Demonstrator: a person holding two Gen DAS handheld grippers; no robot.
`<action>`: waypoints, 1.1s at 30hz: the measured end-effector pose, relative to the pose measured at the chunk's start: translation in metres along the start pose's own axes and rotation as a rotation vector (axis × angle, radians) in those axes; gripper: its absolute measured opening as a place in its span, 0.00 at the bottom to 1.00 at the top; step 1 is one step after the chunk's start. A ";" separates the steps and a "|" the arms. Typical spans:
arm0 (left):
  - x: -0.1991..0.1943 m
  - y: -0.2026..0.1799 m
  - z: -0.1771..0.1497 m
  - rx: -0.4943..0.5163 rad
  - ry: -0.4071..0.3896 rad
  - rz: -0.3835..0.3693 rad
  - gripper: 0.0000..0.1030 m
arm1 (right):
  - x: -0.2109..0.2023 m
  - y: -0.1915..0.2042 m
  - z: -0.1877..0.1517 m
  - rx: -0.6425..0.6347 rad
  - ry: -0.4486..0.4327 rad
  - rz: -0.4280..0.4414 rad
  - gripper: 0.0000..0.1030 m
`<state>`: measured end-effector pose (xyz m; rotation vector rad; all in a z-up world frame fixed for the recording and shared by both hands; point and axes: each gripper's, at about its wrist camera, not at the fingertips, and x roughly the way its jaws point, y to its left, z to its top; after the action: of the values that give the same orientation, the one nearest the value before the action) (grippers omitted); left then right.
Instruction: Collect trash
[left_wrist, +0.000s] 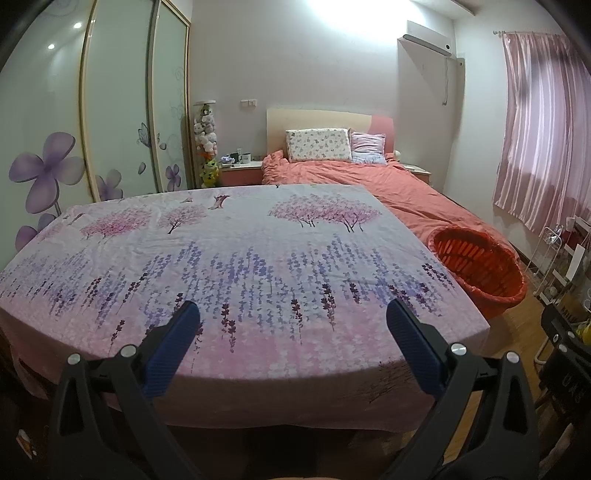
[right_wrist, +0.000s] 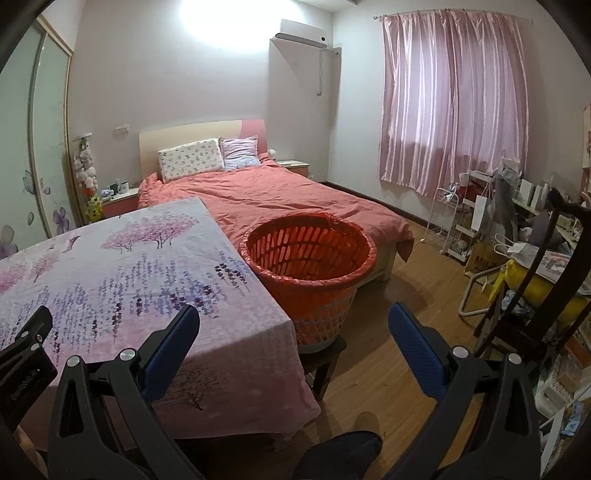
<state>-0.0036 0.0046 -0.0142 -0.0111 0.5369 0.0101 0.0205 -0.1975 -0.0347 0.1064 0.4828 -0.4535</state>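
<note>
Left wrist view: left gripper (left_wrist: 293, 314) released, blue pads spread wide with nothing between them, hovering over the near edge of the table (left_wrist: 240, 258). Table covered by a floral cloth in pink and purple. Orange basket (left_wrist: 480, 269) lined with an orange bag, just beside the right edge of the table near its far right corner, mouth facing up and appearing tipped toward the camera. Bed (left_wrist: 369, 177) with a salmon cover behind the far edge of the table. No loose trash to make out on the cloth.

Right wrist view: right gripper (right_wrist: 293, 314) also released, pads far apart, holding nothing, positioned over the near right corner of the table (right_wrist: 110, 266). Orange basket (right_wrist: 308, 258) upright on a dark stool (right_wrist: 325, 365), long axis vertical, opening upward, its rim touching or almost touching the right edge of the table. Pink curtain (right_wrist: 454, 96) on the far wall. Cluttered shelves (right_wrist: 517, 221) at the right side.
</note>
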 end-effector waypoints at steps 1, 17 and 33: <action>-0.001 -0.001 0.000 0.000 -0.001 -0.001 0.96 | 0.000 0.000 0.000 0.003 0.003 0.003 0.98; -0.012 -0.004 0.006 0.001 -0.040 -0.017 0.96 | -0.001 -0.001 0.000 0.018 0.003 0.006 0.98; -0.018 -0.009 0.010 0.005 -0.060 -0.054 0.96 | -0.001 -0.004 0.001 0.025 0.002 0.003 0.98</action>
<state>-0.0142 -0.0039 0.0036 -0.0206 0.4767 -0.0429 0.0181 -0.2012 -0.0336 0.1314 0.4789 -0.4561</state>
